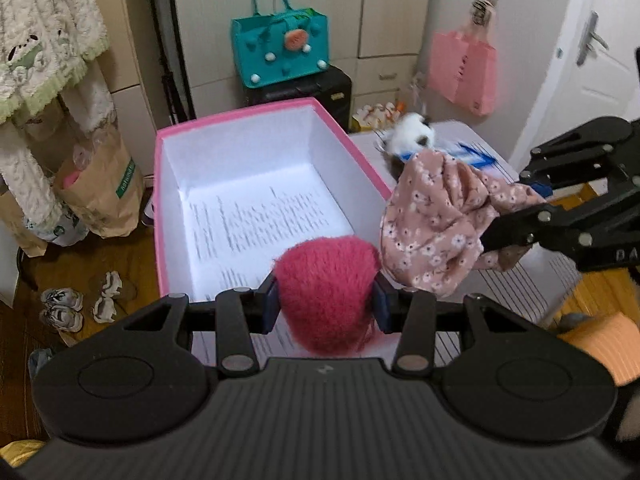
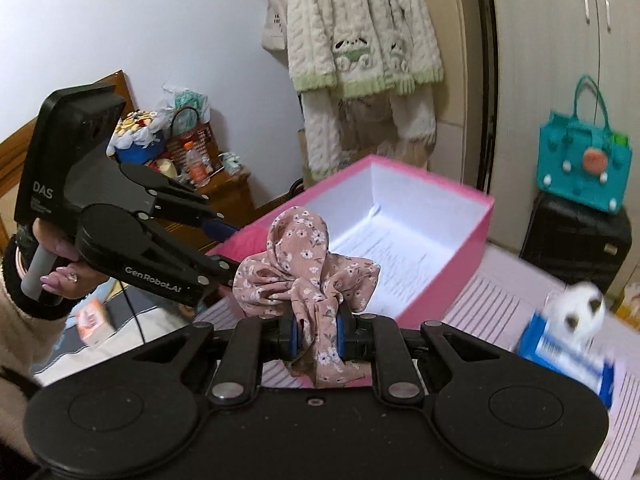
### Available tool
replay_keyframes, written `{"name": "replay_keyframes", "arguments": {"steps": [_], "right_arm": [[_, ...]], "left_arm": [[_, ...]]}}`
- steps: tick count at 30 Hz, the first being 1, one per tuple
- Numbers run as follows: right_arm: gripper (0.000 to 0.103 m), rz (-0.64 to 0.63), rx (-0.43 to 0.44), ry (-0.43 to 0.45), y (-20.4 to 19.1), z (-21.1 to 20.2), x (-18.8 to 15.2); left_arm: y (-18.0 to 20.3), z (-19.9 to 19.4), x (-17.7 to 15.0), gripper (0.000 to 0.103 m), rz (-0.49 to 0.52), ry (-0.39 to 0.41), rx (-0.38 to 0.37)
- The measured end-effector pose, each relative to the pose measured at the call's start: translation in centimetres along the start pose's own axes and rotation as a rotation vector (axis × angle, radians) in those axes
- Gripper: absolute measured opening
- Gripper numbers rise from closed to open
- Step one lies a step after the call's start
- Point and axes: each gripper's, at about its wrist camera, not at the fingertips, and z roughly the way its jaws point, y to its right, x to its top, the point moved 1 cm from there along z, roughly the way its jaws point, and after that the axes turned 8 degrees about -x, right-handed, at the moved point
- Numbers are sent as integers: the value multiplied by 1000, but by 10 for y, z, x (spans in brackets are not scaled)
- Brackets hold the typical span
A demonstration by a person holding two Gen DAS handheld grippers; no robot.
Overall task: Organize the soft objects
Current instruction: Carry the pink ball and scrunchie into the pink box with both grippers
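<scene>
My left gripper [image 1: 325, 302] is shut on a fuzzy magenta pom-pom [image 1: 326, 280], held over the near end of the pink box [image 1: 276, 110]. The box [image 2: 472, 236] is white inside with a printed sheet [image 1: 256, 224] on its floor. My right gripper [image 2: 317, 336] is shut on a dusty-pink floral scrunchie [image 2: 304, 264], which hangs just right of the box's rim in the left wrist view, the floral scrunchie [image 1: 432, 224]. The left gripper's body [image 2: 120, 216] shows at left, gripped by a hand [image 2: 64, 264]. A white plush with dark spots [image 2: 580, 308] lies on a blue packet [image 2: 560, 352].
The box stands on a pink striped surface [image 2: 500, 304]. Behind it are a teal felt bag [image 1: 280, 48] on a black suitcase [image 1: 320, 88], a pink bag [image 1: 464, 68] hanging on the wall, knit clothes [image 2: 360, 32] on hangers, paper bags [image 1: 100, 188] and shoes [image 1: 64, 308] on the floor.
</scene>
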Motion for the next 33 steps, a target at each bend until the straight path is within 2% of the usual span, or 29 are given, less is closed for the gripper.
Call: {"name": "replay_keyframes", "arguments": {"steps": [4, 7, 10, 14, 19, 23, 25, 28, 33], "right_arm": [[20, -35, -50, 14, 9, 24, 26], [21, -82, -103, 22, 17, 50, 45], [21, -90, -122, -19, 31, 79, 62], [21, -123, -151, -99, 48, 120, 77], [21, -271, -199, -193, 53, 160, 81], [21, -349, -191, -255, 56, 183, 80], [21, -396, -193, -276, 55, 193, 80], [21, -438, -192, -297, 51, 204, 81], [23, -461, -167, -332, 48, 217, 79]], "left_arm": [[-19, 15, 26, 44, -41, 17, 12], [-34, 30, 46, 44, -71, 37, 59], [-49, 46, 62, 44, -115, 34, 97], [-73, 78, 80, 44, -194, -32, 77], [-94, 121, 93, 44, -229, -109, 129], [-109, 147, 95, 44, -272, -141, 155], [-111, 154, 96, 44, -273, -152, 161], [-112, 166, 95, 44, -280, -213, 157], [-113, 171, 97, 44, -271, -212, 171]]}}
